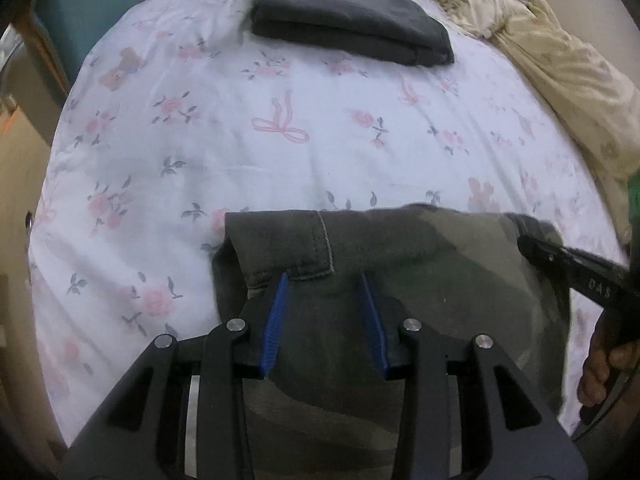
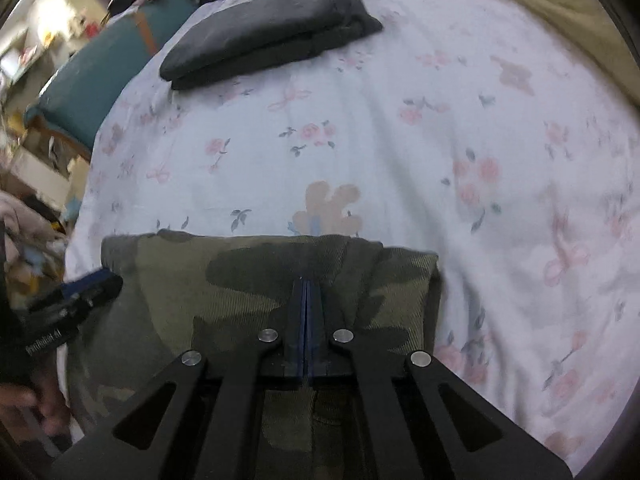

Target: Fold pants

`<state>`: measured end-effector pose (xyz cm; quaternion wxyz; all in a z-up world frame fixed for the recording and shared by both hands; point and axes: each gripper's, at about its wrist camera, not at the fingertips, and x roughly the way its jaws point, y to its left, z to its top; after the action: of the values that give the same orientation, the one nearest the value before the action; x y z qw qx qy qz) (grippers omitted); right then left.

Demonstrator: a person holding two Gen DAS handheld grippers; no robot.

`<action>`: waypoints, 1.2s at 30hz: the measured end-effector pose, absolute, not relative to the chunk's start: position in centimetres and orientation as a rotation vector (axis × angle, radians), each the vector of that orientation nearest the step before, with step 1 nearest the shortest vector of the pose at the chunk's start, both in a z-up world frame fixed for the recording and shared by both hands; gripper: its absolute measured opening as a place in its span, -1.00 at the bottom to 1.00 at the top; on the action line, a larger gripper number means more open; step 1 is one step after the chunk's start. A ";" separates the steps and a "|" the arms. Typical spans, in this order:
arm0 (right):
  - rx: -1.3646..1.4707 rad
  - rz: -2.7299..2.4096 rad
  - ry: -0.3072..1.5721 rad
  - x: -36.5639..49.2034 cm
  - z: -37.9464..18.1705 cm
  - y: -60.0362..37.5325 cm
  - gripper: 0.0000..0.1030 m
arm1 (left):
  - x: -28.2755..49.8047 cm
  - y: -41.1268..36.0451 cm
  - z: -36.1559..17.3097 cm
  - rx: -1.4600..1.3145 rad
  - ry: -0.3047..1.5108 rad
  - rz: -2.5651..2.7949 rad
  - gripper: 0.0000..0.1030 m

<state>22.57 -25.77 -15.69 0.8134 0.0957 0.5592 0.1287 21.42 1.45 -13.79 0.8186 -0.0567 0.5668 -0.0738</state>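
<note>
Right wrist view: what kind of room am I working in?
Probably a bedroom: a white floral bedsheet covers a bed, folded dark grey trousers lie on it, and a rumpled cream blanket sits alongside.

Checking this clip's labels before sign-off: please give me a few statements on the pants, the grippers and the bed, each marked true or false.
1. The camouflage pants lie folded on the floral sheet. True.
2. The left gripper is shut. False: its blue pads stand apart over the pants.
3. The right gripper has its pads pressed together. True.
4. The dark folded garment lies on top of the camouflage pants. False: it lies apart, farther up the bed.
5. A cream blanket is bunched at the bed's edge. True.
</note>
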 end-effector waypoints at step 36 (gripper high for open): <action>0.478 0.476 1.087 12.2 -9.8 -29.3 -0.62 | 13.7 5.1 -6.2 -0.429 1.107 -0.424 -0.58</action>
<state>12.23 -29.28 -9.77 0.8024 0.2230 0.5071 0.2221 13.65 5.10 -6.20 0.8077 -0.2005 0.5177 -0.1984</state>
